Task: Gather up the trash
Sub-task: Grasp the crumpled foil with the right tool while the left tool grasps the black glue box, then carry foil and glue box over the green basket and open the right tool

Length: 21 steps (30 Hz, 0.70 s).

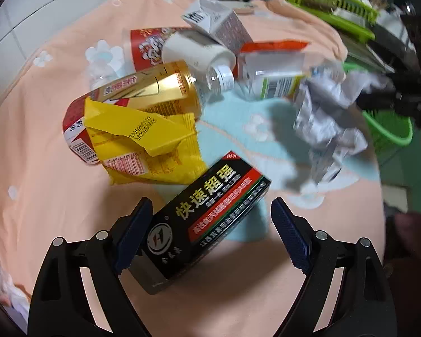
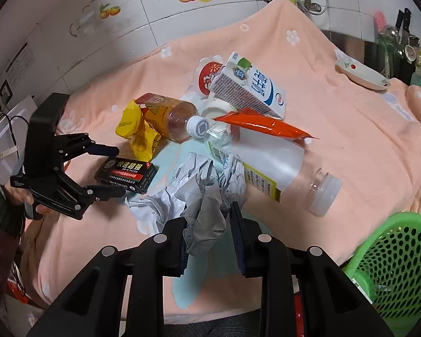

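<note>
Right hand-held gripper (image 2: 207, 241) pinches crumpled, creased paper (image 2: 199, 191).

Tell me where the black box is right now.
The black box lies on the peach cloth, low in the left wrist view between the open left gripper fingers, just below the yellow wrapper.

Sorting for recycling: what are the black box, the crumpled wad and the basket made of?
Black box: glossy printed cardboard, judging by its sharp folded edges. Crumpled wad: matte white-grey paper, by its crisp creases. Basket: shiny green moulded plastic with a perforated wall.
</note>
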Tool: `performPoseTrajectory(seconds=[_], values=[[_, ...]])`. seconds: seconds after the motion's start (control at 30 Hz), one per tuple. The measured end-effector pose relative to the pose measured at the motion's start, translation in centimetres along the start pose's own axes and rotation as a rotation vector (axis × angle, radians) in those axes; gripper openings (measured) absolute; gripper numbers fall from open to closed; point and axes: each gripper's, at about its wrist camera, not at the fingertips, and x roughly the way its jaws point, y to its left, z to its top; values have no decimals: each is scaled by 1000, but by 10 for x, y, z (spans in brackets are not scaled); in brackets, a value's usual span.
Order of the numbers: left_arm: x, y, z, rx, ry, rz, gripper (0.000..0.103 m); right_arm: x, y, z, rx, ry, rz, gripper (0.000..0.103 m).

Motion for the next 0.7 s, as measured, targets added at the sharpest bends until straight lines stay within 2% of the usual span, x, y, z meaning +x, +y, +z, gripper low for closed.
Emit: performPoseTrajectory(seconds=[0.3,0.47,0.57,0.7], values=[[16,10,6,68,51,-27,85,-4,1,-1,-4,-4,-8,26],[24,11,5,65,54,-70,85,-5,-1,-2,6,-4,-15,26],[24,14,5,28,49,-83,80,-7,-1,-2,8,-6,-18,26],[20,13,1,13,31,-73,67,-9,-1,-3,5,-13,-19,26]])
